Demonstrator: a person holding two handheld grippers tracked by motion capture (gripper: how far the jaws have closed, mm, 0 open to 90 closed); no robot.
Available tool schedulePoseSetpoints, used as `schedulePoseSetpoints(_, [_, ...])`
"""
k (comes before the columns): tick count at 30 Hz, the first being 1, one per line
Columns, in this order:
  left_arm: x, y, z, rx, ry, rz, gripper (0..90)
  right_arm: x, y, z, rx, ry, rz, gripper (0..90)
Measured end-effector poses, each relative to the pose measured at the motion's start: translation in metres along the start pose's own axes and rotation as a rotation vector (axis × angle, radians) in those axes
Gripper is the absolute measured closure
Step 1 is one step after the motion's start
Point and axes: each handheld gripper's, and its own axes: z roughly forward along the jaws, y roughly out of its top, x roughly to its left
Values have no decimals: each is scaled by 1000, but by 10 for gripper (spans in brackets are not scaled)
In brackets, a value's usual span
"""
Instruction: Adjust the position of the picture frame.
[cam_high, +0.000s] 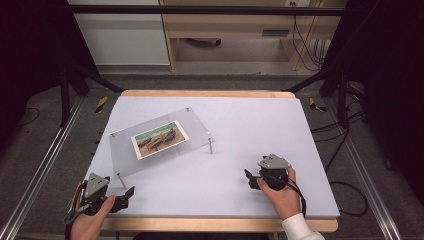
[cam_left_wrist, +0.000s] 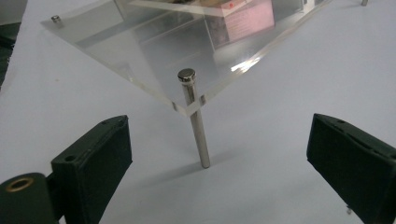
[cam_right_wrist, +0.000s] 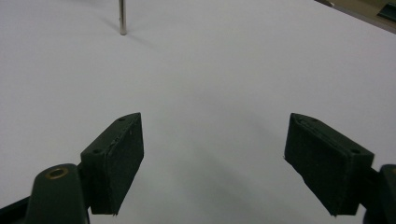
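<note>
A clear acrylic plate (cam_high: 160, 140) stands on thin metal legs in the left middle of the white table (cam_high: 240, 125), with a photo card (cam_high: 160, 139) under or on it. My left gripper (cam_high: 122, 197) rests at the table's front left, open, pointing at the plate's near corner. In the left gripper view that corner's metal leg (cam_left_wrist: 196, 121) rises ahead, between my open jaws but beyond them; the plate (cam_left_wrist: 154, 51) spreads behind it. My right gripper (cam_high: 251, 179) sits at the front right, open, with bare table between its pads (cam_right_wrist: 116, 158).
A metal leg (cam_right_wrist: 122, 18) of the plate stands far ahead in the right gripper view. The table's wooden edge (cam_high: 210, 93) runs along the back. Black frame bars and cables (cam_high: 345, 145) flank the table on the floor.
</note>
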Motion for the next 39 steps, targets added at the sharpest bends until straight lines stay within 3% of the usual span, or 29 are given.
schedulePoseSetpoints(15, [-1,0,0,20,-21,10,94,2,-1,0,-11,33,3,248])
schedulePoseSetpoints(25, [0,0,-1,15,-1,17,121,5,2,0,-5,31,11,225])
schedulePoseSetpoints(30, [0,0,-1,10,-15,-10,121,7,4,-1,2,38,15,210])
schedulePoseSetpoints(36, [-1,0,0,-5,1,-11,123,8,4,0,10,37,24,210])
schedulePoseSetpoints(37, [0,0,1,-7,7,-23,130,8,4,0,11,37,24,211])
schedulePoseSetpoints(38, [3,-1,3,-16,8,-62,167,8,4,0,14,36,29,211])
schedulePoseSetpoints(39, [3,-1,3,-16,8,-62,182,8,4,0,14,36,29,211])
